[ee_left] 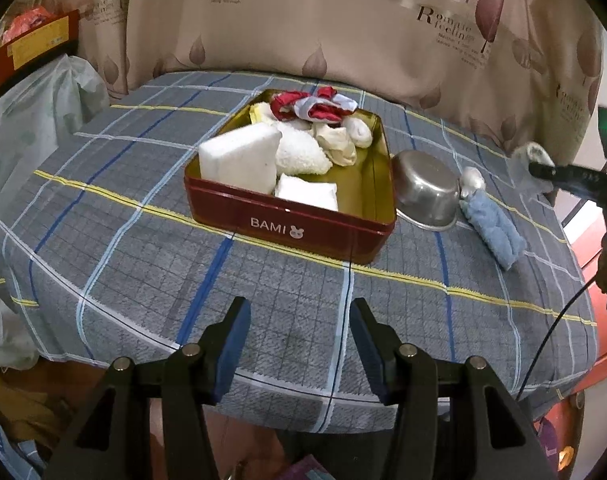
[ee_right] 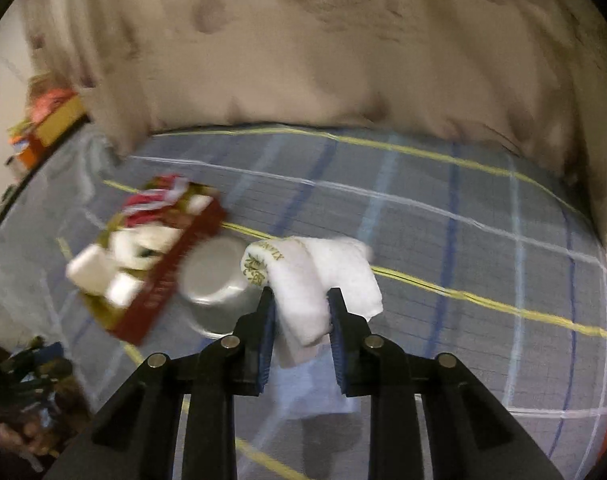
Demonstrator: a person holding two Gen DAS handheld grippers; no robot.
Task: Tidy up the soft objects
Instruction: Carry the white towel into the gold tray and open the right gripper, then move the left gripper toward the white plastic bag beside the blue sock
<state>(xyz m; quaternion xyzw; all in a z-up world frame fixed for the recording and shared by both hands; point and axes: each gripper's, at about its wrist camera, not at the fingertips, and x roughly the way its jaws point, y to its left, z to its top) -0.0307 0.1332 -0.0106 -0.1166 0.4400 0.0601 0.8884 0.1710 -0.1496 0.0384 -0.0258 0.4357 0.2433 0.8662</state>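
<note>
A red tin (ee_left: 287,227) marked BAMI stands on the checked bed and holds a white sponge (ee_left: 239,158), a fluffy white towel (ee_left: 301,154), a folded white cloth (ee_left: 308,191), cream socks (ee_left: 339,142) and a red-and-white cloth (ee_left: 319,106). A rolled blue towel (ee_left: 491,232) lies right of a steel bowl (ee_left: 427,192). My left gripper (ee_left: 300,302) hangs open over bare bedding, nearer than the tin. My right gripper (ee_right: 301,292) is shut on a white towel (ee_right: 335,264) with gold lettering, lifted above the blue towel (ee_right: 311,380). That white towel (ee_left: 529,156) shows at the left wrist view's right edge.
A small white bundle (ee_left: 472,180) lies against the blue towel's far end. A leaf-print curtain (ee_left: 343,28) closes off the back of the bed. Plastic bags (ee_left: 35,112) and an orange box (ee_left: 35,40) are piled at the left. The right wrist view is blurred.
</note>
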